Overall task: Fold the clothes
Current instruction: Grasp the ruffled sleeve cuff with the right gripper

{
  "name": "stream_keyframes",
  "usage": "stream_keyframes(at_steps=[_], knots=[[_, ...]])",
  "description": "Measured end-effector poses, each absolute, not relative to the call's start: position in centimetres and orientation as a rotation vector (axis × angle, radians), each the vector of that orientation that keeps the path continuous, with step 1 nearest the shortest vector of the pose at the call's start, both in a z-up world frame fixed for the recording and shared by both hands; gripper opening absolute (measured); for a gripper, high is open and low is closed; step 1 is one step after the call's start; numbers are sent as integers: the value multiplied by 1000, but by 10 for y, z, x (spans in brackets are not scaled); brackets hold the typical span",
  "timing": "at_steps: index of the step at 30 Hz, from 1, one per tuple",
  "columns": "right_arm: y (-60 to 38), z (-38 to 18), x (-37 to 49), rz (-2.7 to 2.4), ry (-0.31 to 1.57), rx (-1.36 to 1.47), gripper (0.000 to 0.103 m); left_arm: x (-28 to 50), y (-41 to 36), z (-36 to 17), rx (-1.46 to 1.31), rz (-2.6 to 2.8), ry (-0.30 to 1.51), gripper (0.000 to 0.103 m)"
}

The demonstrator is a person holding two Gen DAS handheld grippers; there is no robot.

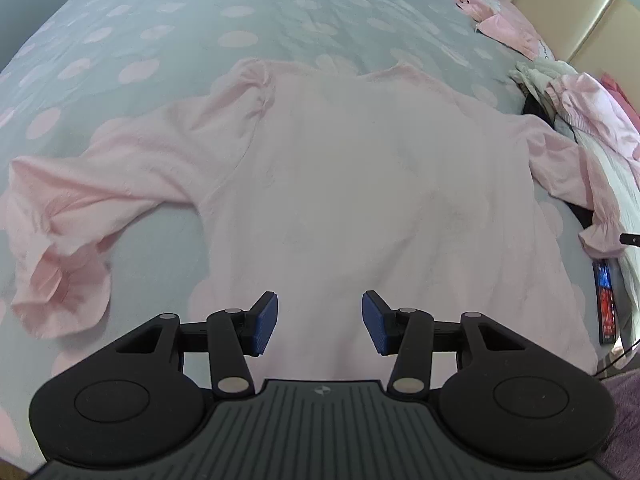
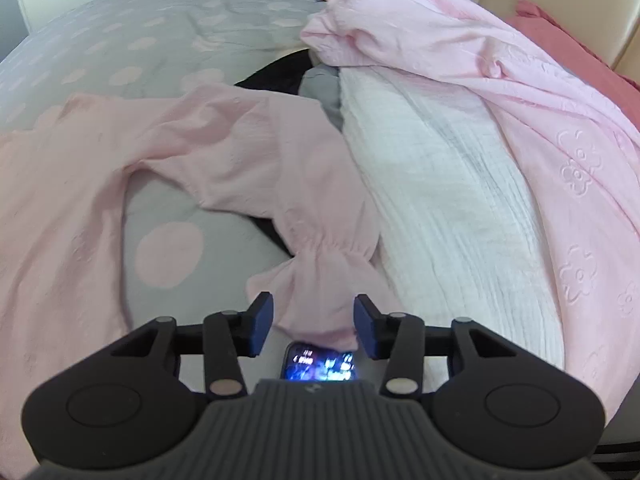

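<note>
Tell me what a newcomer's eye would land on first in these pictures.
First, the pale pink top spread flat on the grey bedspread with pink dots, sleeves out to both sides. The left hand-held gripper hangs open over its hem, and the right hand-held gripper is open around the ruffled cuff. A lit phone peeks out beneath that cuff.

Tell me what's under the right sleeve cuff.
A lit phone pokes out beneath the cuff, between the open right tongs. Its far end is covered by fabric.
</note>
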State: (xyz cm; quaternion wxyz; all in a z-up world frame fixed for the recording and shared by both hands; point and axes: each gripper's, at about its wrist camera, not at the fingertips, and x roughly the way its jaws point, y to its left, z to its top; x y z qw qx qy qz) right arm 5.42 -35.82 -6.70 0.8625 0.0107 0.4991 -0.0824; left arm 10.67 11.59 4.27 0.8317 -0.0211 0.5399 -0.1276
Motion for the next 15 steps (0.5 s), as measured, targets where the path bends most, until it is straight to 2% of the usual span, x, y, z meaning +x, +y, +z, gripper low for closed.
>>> stream_keyframes(at_steps=[2, 4, 6, 7, 8, 15], knots=[[-361, -72, 61, -181, 1036, 6, 68, 115, 109, 37, -55, -272, 1157, 45], [-360, -76, 68, -185, 1030, -26, 67, 122, 102, 31, -52, -278, 1172, 45], [-358, -81, 74, -192, 1032, -56, 55, 127, 93, 26, -38, -289, 1184, 45], [-359, -82, 77, -200, 1043, -52, 25, 129, 88, 25, -27, -295, 1184, 45], [-360, -83, 79, -209, 1056, -46, 10, 130, 83, 25, -17, -305, 1181, 45], [-354, -32, 83, -139, 941, 137, 8, 136, 53, 28, 14, -372, 1151, 45]])
